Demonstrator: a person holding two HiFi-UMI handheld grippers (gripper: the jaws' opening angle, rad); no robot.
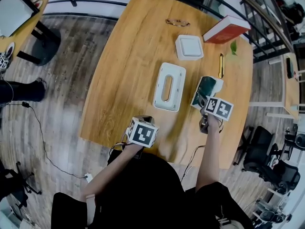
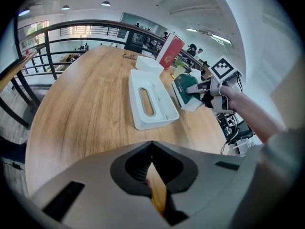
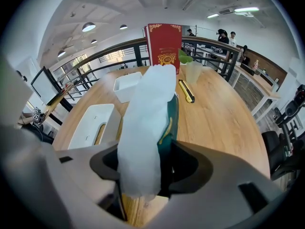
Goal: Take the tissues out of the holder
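My right claw [image 3: 143, 175] pinches the tissue pack [image 3: 147, 123] by 1 end, outside the holder [image 1: 169, 86], at its 3 o'clock over the bench [image 1: 114, 80]. I judge the pack light, soft and slick-wrapped, so grip it mid-body. My left claw [image 2: 155, 190] is pressed together, empty.

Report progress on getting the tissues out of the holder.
Done: the tissue pack is out of the white holder, whose slot shows only wood colour. In hand: the right gripper is shut on the pack, to the holder's right in the head view. The left gripper is shut and empty, by the near edge of the table. Left: probably just setting the pack down and letting go.
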